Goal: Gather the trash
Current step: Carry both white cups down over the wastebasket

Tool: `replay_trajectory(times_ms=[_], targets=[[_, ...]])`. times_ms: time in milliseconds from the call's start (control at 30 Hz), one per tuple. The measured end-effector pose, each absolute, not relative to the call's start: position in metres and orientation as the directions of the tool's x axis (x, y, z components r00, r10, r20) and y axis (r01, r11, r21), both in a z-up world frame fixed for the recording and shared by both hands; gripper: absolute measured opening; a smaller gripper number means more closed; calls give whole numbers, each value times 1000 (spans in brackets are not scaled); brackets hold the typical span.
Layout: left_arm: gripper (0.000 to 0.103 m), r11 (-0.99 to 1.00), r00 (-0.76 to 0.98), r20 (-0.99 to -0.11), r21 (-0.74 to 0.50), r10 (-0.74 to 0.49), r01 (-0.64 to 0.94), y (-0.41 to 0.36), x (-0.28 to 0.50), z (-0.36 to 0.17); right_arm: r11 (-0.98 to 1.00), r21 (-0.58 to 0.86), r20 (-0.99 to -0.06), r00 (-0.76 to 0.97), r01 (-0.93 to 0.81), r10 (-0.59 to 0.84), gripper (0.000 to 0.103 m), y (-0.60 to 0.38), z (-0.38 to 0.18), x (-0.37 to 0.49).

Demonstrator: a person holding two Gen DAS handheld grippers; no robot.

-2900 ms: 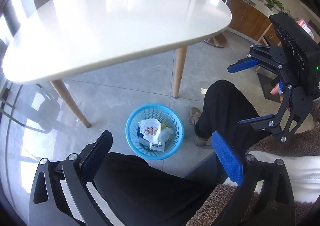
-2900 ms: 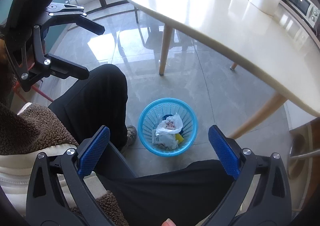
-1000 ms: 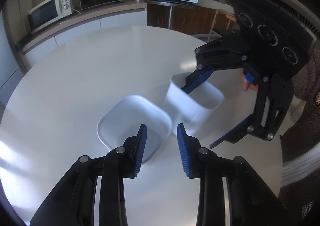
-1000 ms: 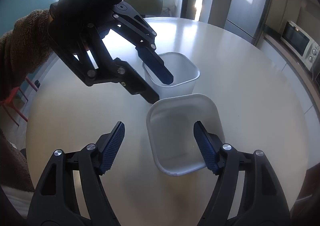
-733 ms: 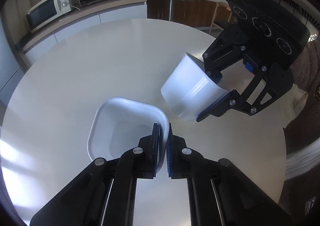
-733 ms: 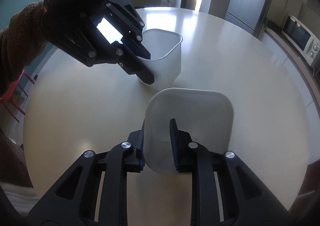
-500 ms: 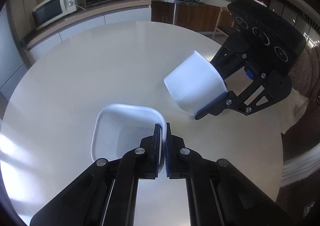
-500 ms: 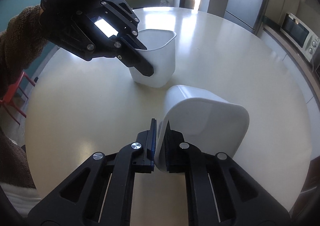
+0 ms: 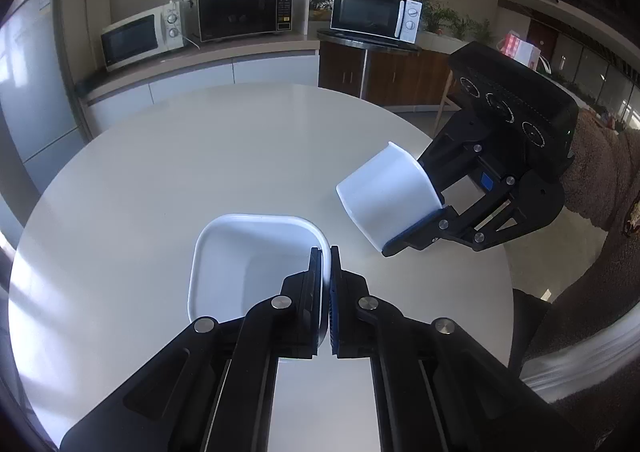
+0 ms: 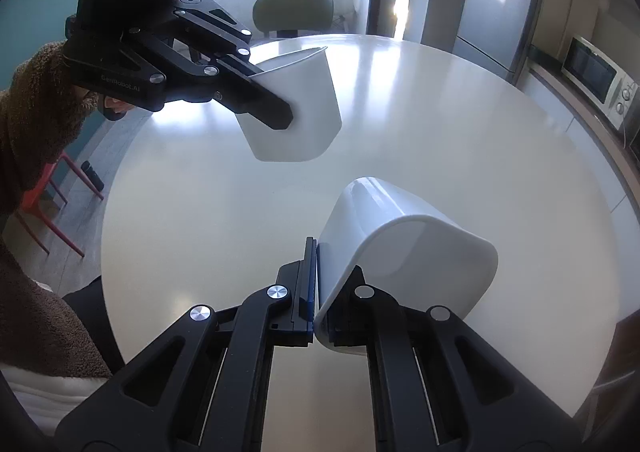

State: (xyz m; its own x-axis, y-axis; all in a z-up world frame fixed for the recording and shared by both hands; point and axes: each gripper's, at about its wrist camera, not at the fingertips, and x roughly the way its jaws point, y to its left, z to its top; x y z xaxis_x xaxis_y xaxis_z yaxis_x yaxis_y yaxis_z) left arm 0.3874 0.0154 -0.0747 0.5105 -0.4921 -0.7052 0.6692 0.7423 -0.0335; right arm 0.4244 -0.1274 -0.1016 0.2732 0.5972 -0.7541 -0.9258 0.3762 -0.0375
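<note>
Two empty white plastic containers are held above a round white table (image 9: 200, 155). My left gripper (image 9: 325, 252) is shut on the rim of one container (image 9: 248, 252), which hangs upright and lifted; it also shows in the right wrist view (image 10: 296, 107) with the left gripper (image 10: 276, 111) on it. My right gripper (image 10: 316, 252) is shut on the wall of the other container (image 10: 404, 244), which is tilted on its side. That container (image 9: 384, 191) and the right gripper (image 9: 416, 228) show at the right of the left wrist view.
Three microwaves (image 9: 244, 13) stand on a counter behind the table. A green chair (image 10: 294, 11) stands at the table's far side and a red stool (image 10: 48, 187) on the floor to the left. A fridge (image 10: 504, 3) stands at the back right.
Both grippers shut on the containers and lifted them off the table. The right one tipped its container on its side. Before that, both hung over a blue trash basket on the floor.
</note>
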Motion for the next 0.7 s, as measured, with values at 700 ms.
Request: replay_trajectory(times_ms=[700], targets=[[3,813,597,-651,-53,-468,579,-11,237,-69,327,-53,-717,264,-944,646,4,-157,-79,297]])
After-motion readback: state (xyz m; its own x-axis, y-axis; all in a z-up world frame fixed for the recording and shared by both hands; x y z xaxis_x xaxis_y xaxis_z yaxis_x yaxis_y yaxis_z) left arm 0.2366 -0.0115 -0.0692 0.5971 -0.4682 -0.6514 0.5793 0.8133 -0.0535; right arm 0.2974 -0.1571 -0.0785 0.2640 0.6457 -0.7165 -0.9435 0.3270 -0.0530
